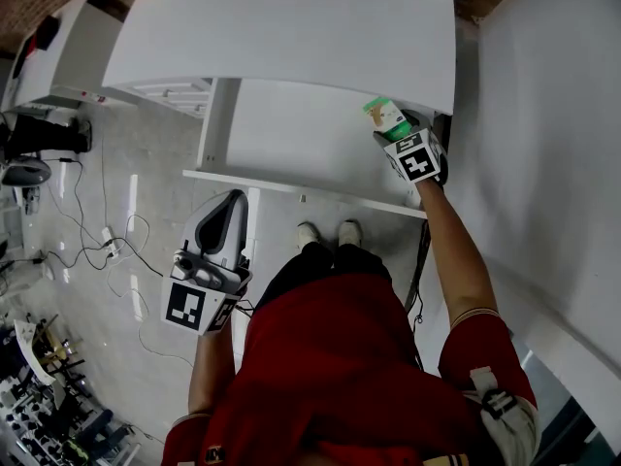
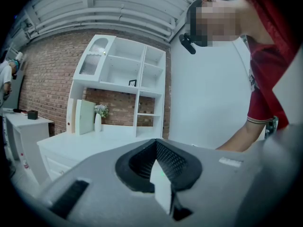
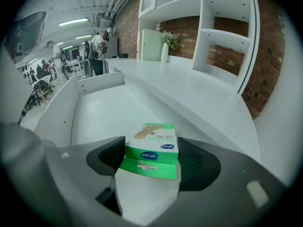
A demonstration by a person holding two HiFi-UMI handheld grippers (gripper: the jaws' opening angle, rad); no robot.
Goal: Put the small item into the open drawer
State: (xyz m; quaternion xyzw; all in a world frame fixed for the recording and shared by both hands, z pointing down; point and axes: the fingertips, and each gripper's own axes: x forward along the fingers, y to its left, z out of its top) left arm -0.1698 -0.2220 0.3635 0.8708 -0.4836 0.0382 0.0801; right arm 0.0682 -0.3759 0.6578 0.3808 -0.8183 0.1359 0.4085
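Note:
A small green and white box [image 1: 385,116] [image 3: 152,148] sits between the jaws of my right gripper [image 1: 390,124] [image 3: 151,156], which is shut on it. It hangs over the right end of the open white drawer [image 1: 301,190] [image 3: 54,119], just under the edge of the white desk top [image 1: 291,27] [image 3: 189,93]. The drawer's inside shows bare and white. My left gripper [image 1: 231,204] [image 2: 158,174] is held low at the left, outside the drawer's front, jaws together with nothing in them.
A white shelf unit [image 3: 227,27] [image 2: 123,79] stands at the back of the desk with a vase [image 2: 97,122] beside it. A white wall [image 1: 553,163] runs along the right. Cables [image 1: 107,241] lie on the floor at left. People stand far off [image 3: 99,51].

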